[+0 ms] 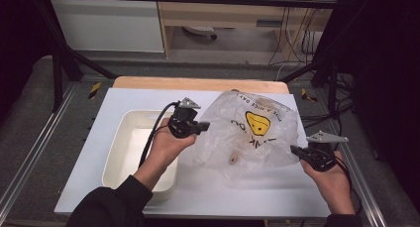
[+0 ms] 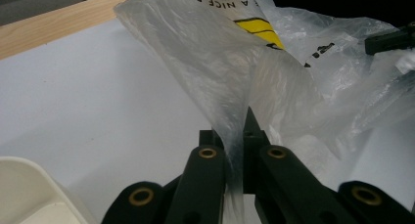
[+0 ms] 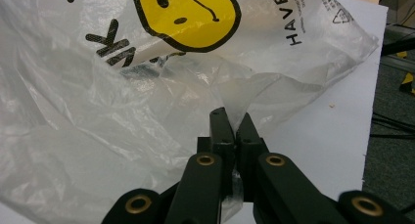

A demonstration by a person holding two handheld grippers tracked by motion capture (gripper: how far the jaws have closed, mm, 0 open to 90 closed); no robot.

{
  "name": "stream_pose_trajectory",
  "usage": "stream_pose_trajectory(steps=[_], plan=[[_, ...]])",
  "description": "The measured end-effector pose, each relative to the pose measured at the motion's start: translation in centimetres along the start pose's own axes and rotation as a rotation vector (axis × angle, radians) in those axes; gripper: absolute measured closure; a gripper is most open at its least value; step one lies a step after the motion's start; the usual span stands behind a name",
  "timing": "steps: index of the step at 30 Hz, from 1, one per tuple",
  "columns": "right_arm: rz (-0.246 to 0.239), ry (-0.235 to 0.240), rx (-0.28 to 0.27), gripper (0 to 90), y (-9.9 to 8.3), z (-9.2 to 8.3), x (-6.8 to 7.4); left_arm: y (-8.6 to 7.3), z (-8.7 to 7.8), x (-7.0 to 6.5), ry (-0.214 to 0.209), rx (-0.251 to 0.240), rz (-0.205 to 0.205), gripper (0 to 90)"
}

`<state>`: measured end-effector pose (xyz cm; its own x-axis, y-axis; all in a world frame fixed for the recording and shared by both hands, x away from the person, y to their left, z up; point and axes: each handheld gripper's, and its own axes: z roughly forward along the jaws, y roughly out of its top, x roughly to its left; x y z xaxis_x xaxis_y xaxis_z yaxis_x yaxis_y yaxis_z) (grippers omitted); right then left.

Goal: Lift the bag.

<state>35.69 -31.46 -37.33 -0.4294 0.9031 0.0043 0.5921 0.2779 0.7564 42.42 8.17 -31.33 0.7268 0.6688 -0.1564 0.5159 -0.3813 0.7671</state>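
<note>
Over the white table [image 1: 124,100], both grippers clamped the plastic bag [image 1: 247,135]: left gripper [image 1: 202,127] pinched its left edge, right gripper [image 1: 296,150] its right edge. Bag was spread between them, beside the tray [image 1: 121,138]; small object inside [image 1: 233,159].

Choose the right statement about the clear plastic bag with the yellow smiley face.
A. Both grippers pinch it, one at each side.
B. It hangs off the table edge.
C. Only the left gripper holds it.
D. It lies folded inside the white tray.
A: the left gripper and the right gripper are each shut on a fold of the plastic bag, which is stretched between them beside the white tray.
</note>
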Motion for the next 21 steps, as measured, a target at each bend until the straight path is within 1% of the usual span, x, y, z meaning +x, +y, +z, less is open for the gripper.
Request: stream_pose_trajectory(steps=[2,6,7,12,19,21], plan=[[0.002,0.004,0.004,90.0,0.2,0.0,0.1,0.1,-0.1,0.2,-0.001,0.005,0.000,90.0],[-0.009,0.007,-0.004,90.0,0.6,-0.1,0.1,0.5,-0.2,0.4,0.000,0.007,0.004,90.0],[-0.006,0.006,-0.003,90.0,0.8,-0.1,0.1,0.6,-0.3,0.5,0.000,0.004,0.003,90.0],[-0.020,0.001,-0.007,90.0,1.6,-0.4,-0.1,1.0,-0.6,0.7,0.004,0.001,0.002,90.0],[-0.047,-0.010,-0.005,90.0,2.8,-0.6,-0.3,1.6,-0.8,1.4,0.007,-0.004,-0.006,90.0],[-0.044,-0.009,-0.007,90.0,3.1,-0.6,-0.4,1.7,-0.9,1.6,0.010,-0.005,-0.006,90.0]])
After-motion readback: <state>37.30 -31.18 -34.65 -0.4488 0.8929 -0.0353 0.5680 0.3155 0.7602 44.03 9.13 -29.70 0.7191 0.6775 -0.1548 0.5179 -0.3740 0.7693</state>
